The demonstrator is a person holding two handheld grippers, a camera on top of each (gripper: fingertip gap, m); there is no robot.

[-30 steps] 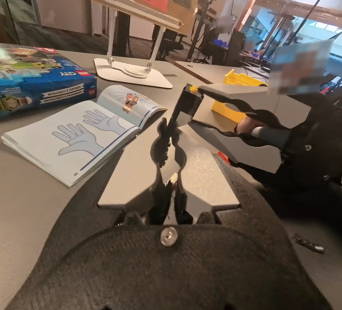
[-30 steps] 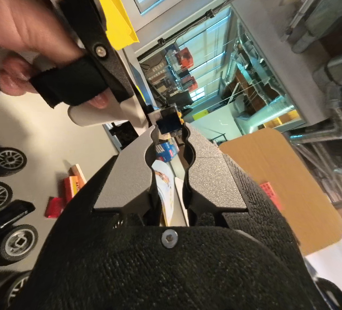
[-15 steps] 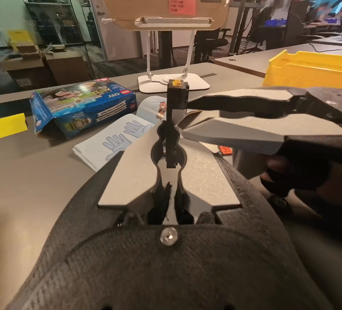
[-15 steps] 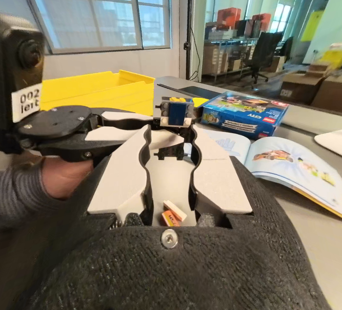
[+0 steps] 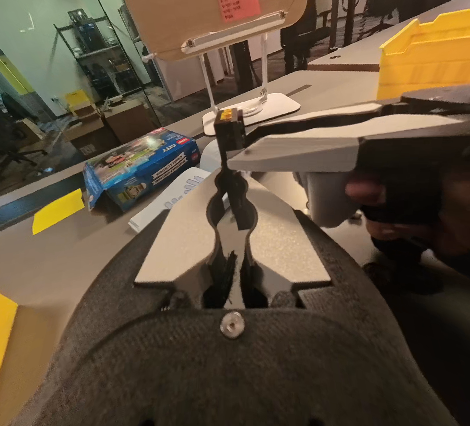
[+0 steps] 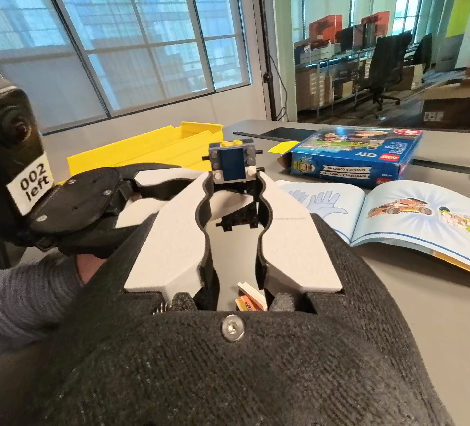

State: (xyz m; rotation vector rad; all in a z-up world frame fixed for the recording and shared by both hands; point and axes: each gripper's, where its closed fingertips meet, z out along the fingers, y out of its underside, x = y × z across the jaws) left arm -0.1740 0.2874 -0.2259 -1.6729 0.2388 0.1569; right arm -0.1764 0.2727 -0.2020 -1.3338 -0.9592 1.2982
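Gripping a small brick assembly (image 5: 230, 149) edge-on, the left gripper (image 5: 232, 172) has its jaws drawn nearly together on the black plate at the model's lower part, holding it upright above the grey table (image 5: 63, 248). The right gripper (image 6: 234, 177) meets the same model (image 6: 232, 162) from the side: its fingers stand apart at about the model's width, one fingertip (image 6: 206, 180) just beside the lower left corner and the other by the black axle pin at lower right, but whether the pads actually press on it cannot be told. The model shows a dark blue tile on grey studded plates, with a yellow piece on top. Beyond it lie a blue toy box (image 6: 356, 157), an open instruction booklet (image 6: 368, 213) and a yellow bin (image 6: 142, 149). A board on a white stand (image 5: 251, 111) rises behind. Small orange and white bricks (image 6: 250, 296) lie on the table under the right gripper.
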